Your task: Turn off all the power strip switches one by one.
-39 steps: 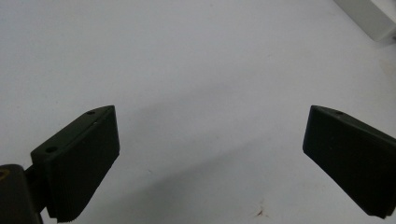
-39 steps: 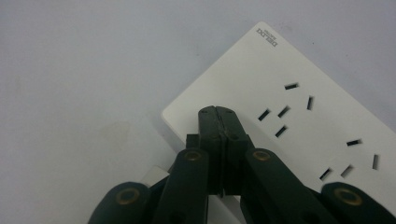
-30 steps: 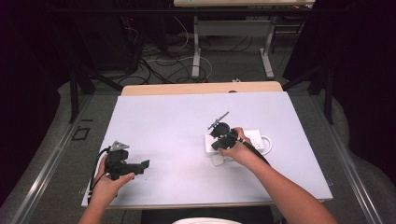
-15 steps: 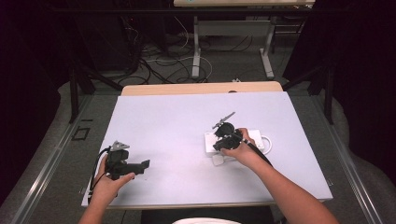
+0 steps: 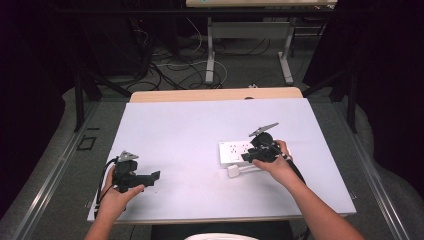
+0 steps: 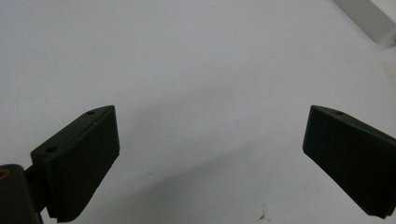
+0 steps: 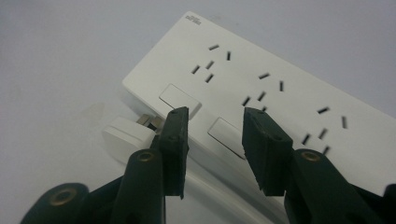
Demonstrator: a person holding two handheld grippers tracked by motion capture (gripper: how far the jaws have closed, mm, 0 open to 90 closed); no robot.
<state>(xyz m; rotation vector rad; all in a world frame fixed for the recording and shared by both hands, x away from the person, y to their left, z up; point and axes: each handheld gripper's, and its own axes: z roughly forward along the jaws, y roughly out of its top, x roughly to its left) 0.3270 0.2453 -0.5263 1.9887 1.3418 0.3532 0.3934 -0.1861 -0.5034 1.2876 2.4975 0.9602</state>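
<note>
strip (image 7: pixel 280 88) on table, plug (image 7: pixel 126 133) lying loose beside it, not plugged in | right gripper (image 7: pixel 215 123) jaws just been opening, half apart, nothing held | left gripper (image 6: pixel 210 154) wide, empty

We read the power strip (image 7: pixel 280 79) as smooth white plastic with a slight sheen, and the white plug (image 7: pixel 126 133) beside it as the same glossy plastic with dull metal prongs. The right gripper (image 7: pixel 215 140) has matt black jaws with finely ribbed, rubbery-looking pads and brass-toned rivets; the left gripper (image 6: pixel 210 158) shows the same matt black ribbed pads. The table (image 5: pixel 190 125) looks like a smooth matt pale sheet, faintly scuffed, with a light wood edge at the far side.
</note>
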